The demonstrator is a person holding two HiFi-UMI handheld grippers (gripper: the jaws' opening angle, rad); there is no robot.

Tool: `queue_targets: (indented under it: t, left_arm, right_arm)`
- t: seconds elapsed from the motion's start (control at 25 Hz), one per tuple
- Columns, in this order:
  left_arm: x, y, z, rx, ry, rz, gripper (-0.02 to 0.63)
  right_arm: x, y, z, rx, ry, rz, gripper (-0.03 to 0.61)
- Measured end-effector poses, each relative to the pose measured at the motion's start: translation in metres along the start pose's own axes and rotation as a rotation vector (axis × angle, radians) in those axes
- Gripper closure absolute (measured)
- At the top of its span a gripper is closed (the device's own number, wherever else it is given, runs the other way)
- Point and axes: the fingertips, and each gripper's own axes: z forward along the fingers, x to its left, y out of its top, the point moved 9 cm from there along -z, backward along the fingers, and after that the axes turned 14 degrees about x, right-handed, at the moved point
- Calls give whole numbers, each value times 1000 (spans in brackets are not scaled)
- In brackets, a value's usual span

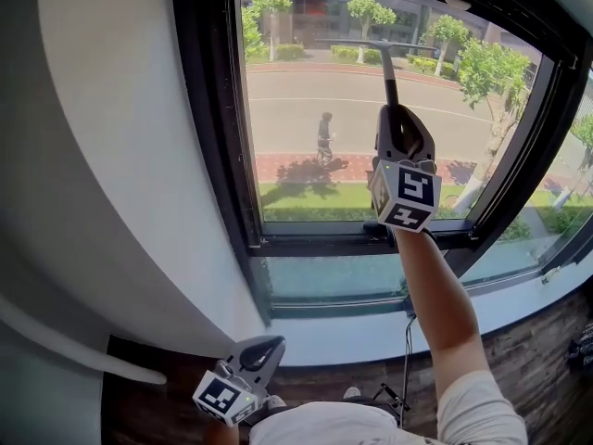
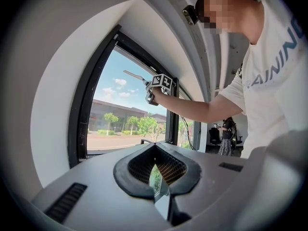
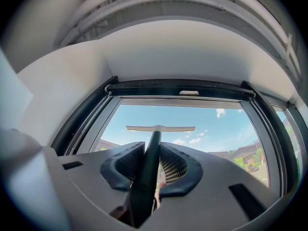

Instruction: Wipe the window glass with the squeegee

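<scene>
My right tongs are clamped on the dark handle of the squeegee, with my arm stretched out to the far window glass. The blade sits level, way up near the top edge of the pane, and honestly I can't tell if the rubber is touching the glass. My left tongs hang low and near me on the left, jaws closed on nothing, well apart from the window
</scene>
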Motion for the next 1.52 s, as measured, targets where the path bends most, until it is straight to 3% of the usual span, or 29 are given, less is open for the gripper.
queue_targets:
  t: [1.16,1.52]
  left_arm:
    - [5,0,6,-13,-3,-66,598]
    - [4,2,7,-10,-2,-48,598]
  right_arm:
    - [14,-92,-48,178,12,58,479]
    - [20,-126,-64,245,26,81,479]
